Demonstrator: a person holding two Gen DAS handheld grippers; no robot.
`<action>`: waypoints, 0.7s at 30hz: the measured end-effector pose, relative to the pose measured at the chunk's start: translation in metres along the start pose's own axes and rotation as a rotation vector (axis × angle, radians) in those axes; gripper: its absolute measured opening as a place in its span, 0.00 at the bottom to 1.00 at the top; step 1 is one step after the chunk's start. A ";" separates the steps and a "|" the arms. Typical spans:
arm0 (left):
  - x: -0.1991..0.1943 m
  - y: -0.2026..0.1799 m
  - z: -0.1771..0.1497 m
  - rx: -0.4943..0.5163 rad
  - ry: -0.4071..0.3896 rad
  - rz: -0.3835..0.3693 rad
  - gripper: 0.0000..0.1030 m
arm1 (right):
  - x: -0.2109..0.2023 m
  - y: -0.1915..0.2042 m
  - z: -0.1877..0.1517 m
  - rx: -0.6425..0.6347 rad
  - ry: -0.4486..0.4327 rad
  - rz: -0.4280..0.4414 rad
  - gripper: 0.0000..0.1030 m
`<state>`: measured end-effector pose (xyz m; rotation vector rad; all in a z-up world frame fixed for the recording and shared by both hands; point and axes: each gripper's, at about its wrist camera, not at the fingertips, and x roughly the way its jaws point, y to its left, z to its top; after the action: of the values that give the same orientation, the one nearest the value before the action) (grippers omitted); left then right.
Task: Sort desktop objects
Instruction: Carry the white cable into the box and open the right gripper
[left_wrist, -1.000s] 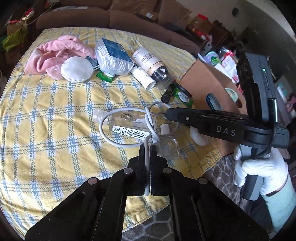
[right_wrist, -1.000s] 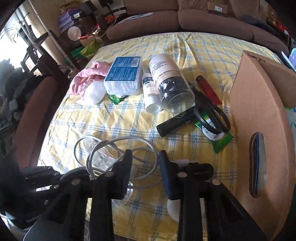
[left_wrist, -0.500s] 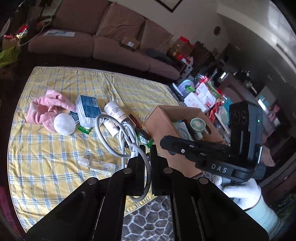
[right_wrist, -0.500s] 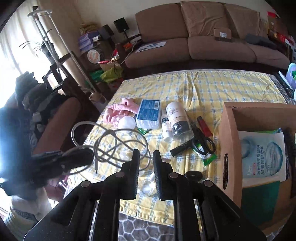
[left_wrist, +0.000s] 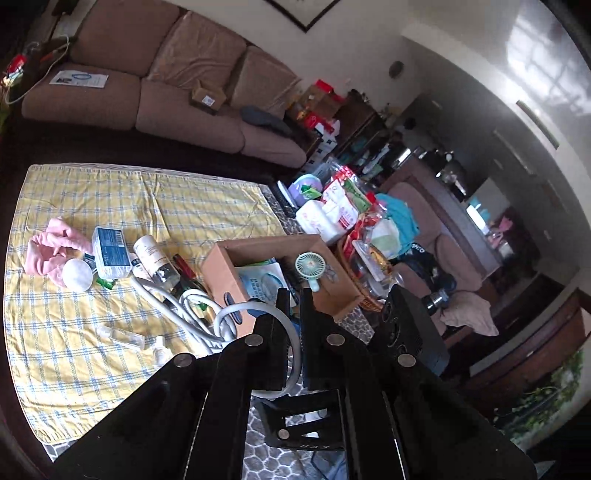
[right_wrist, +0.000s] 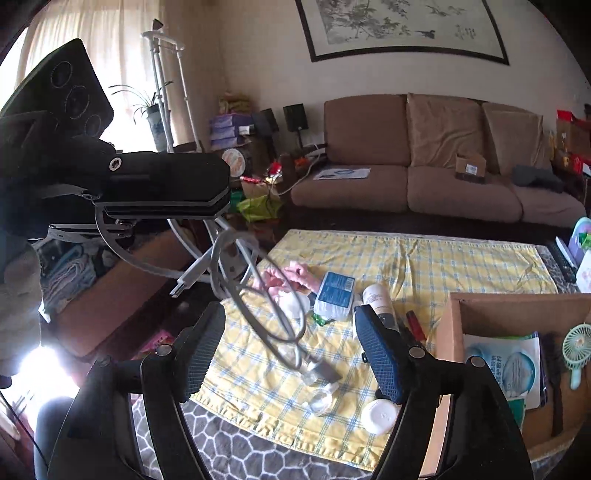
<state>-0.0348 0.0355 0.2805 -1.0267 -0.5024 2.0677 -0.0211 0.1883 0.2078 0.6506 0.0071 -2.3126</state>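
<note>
My left gripper (left_wrist: 293, 295) is shut on a coiled white cable (left_wrist: 192, 314) and holds it high above the yellow checked cloth (left_wrist: 110, 199). In the right wrist view the left gripper (right_wrist: 162, 188) shows at upper left with the cable (right_wrist: 255, 295) hanging from it in loops. My right gripper (right_wrist: 291, 347) is open and empty, below the hanging cable. An open cardboard box (left_wrist: 229, 273) with a small green fan (left_wrist: 310, 266) and packets stands right of the cloth; it also shows in the right wrist view (right_wrist: 454, 325).
On the cloth lie a pink cloth (left_wrist: 48, 251), a white pad (left_wrist: 77, 275), a blue packet (left_wrist: 110, 251), a white tube (left_wrist: 151, 254), scissors, a clear bottle (left_wrist: 122, 334) and a small jar (right_wrist: 321, 398). A basket of clutter (left_wrist: 369, 251) stands beyond the box. A brown sofa is behind.
My left gripper has lifted the cable off the cloth and carried it up and right, toward the box. My right gripper has risen and opened wide.
</note>
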 end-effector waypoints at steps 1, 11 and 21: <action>0.001 -0.009 0.001 0.003 0.004 -0.009 0.04 | -0.005 -0.002 0.001 0.009 -0.010 0.002 0.72; 0.057 -0.089 0.013 0.099 0.072 -0.008 0.05 | -0.050 -0.060 -0.004 0.172 -0.051 0.091 0.15; 0.207 -0.153 0.026 0.138 0.189 -0.090 0.05 | -0.135 -0.181 -0.016 0.087 -0.018 -0.277 0.15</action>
<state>-0.0658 0.2920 0.2879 -1.0834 -0.3000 1.8761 -0.0491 0.4122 0.2236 0.7095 -0.0131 -2.5972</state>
